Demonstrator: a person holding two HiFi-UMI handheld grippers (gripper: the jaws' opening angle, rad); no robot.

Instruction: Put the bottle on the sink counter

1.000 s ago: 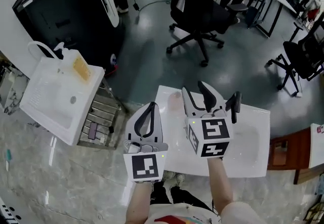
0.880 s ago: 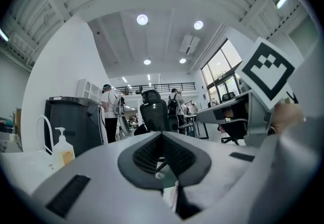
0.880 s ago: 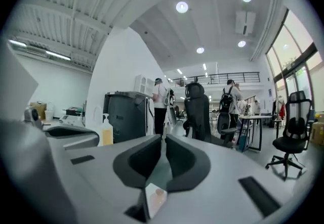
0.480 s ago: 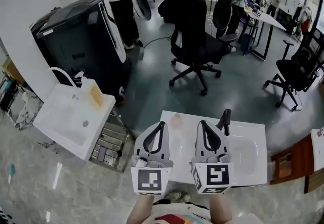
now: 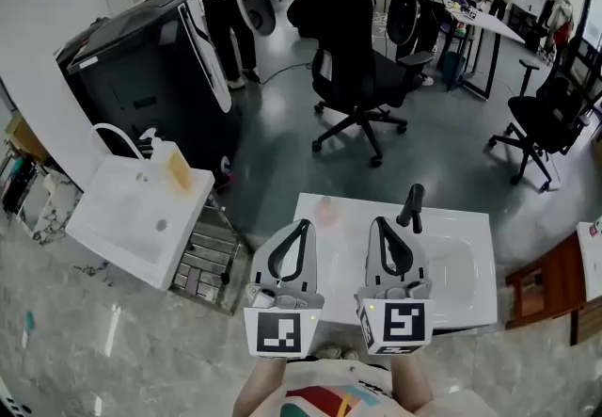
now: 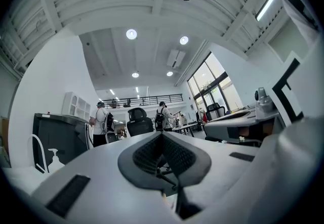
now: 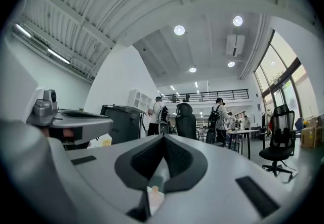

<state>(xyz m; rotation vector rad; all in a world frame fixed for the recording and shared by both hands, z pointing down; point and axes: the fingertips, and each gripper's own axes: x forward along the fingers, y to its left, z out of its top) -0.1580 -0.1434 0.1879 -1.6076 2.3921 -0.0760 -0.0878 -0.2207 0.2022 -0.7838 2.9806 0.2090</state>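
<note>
Left hand-held gripper [image 5: 301, 227] and right hand-held gripper [image 5: 380, 225] are hovering side by side close to the person's body. Both are showing jaws pressed together, gripping nothing. Directly beneath them the white rectangular table with a sunken sink basin [image 5: 340, 264] is lying. The small translucent pinkish bottle [image 5: 324, 212] is standing upright on that table, just ahead of the left hand-held gripper's tips and ahead-left of the right one. The right gripper view is showing the bottle [image 7: 154, 193] low, beyond the closed jaws. A black curved faucet [image 5: 411, 206] is rising just ahead-right of the right hand-held gripper. Farther ahead a black office chair [image 5: 357, 67] is sitting on the grey floor. The placing is looking finished to me. The next move is calling only for keeping both hand-held grippers clear of the bottle so it isn't getting knocked.
</note>
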